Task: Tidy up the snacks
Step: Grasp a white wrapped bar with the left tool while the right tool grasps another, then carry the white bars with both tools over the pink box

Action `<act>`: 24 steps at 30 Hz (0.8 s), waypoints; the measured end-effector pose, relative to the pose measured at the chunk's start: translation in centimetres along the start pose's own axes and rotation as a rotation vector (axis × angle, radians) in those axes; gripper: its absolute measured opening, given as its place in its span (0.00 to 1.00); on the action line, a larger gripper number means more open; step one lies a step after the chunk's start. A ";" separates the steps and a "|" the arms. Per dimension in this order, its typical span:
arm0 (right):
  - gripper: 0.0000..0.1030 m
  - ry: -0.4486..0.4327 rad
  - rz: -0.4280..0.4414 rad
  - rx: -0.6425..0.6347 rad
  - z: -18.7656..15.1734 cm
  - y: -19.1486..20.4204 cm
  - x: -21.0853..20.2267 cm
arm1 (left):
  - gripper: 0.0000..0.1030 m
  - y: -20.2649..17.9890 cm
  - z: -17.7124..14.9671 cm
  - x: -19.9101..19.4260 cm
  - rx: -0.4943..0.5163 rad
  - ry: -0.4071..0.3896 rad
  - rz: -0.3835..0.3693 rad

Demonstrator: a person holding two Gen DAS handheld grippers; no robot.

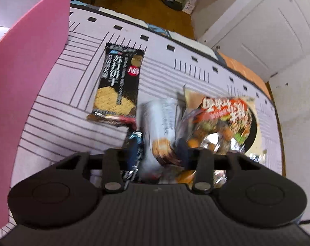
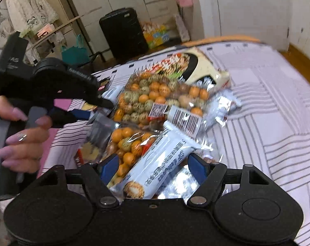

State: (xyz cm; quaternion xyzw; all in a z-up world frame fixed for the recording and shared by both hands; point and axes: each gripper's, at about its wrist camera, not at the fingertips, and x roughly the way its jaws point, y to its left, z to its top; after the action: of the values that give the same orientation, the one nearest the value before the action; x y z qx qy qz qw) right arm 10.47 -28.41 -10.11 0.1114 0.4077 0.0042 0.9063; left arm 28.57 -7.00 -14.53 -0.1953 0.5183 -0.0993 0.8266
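**Surface.** A striped sheet (image 1: 58,127) carries the snacks. A pink box (image 1: 27,61) stands at its left edge in the left wrist view.

**Left gripper (image 1: 159,147).** The jaws are drawn close together and clenched on the near end of a blurred white packet (image 1: 159,119), which stands up between them. Blur hides the exact contact at the pads. The right wrist view shows this gripper from the side, at the left edge of the pile, with the person's left hand (image 2: 21,139) wrapped around its handle.

**Right gripper (image 2: 153,166).** It is released. The blue pads stand apart on either side of a white sandwich-biscuit packet (image 2: 161,155), with a gap visible at each side. That packet lies slantwise on top of the pile, barcode end away from the camera. Whether it is the same packet as the one in the left jaws cannot be told.

**Other snacks.**
- A black soda-cracker packet (image 1: 118,84) lies flat and alone on the sheet, between the pink box and the pile.
- Two clear bags of coated peanuts (image 2: 159,94) lie in the pile, one partly under the sandwich-biscuit packet.
- A cream noodle packet (image 2: 202,65) lies at the far end, touching the farther bag.
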 end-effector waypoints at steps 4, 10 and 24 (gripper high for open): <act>0.45 -0.048 -0.089 -0.087 -0.9 0.9 -0.5 | 0.31 0.4 -0.8 -0.5 0.037 -0.023 0.000; 0.35 -0.081 -0.100 -0.094 -1.5 0.9 -0.9 | 0.30 -0.3 -1.7 -0.6 0.130 -0.062 0.030; 0.33 0.017 0.044 0.055 -0.5 1.0 -3.5 | 0.28 0.5 -5.9 -7.6 0.265 -0.106 0.021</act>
State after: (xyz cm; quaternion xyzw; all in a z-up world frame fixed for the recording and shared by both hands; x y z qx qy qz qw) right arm 7.82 -27.64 -7.67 0.1452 0.4129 0.0140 0.8990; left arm 19.91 -5.09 -10.74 -0.0840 0.4582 -0.1476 0.8725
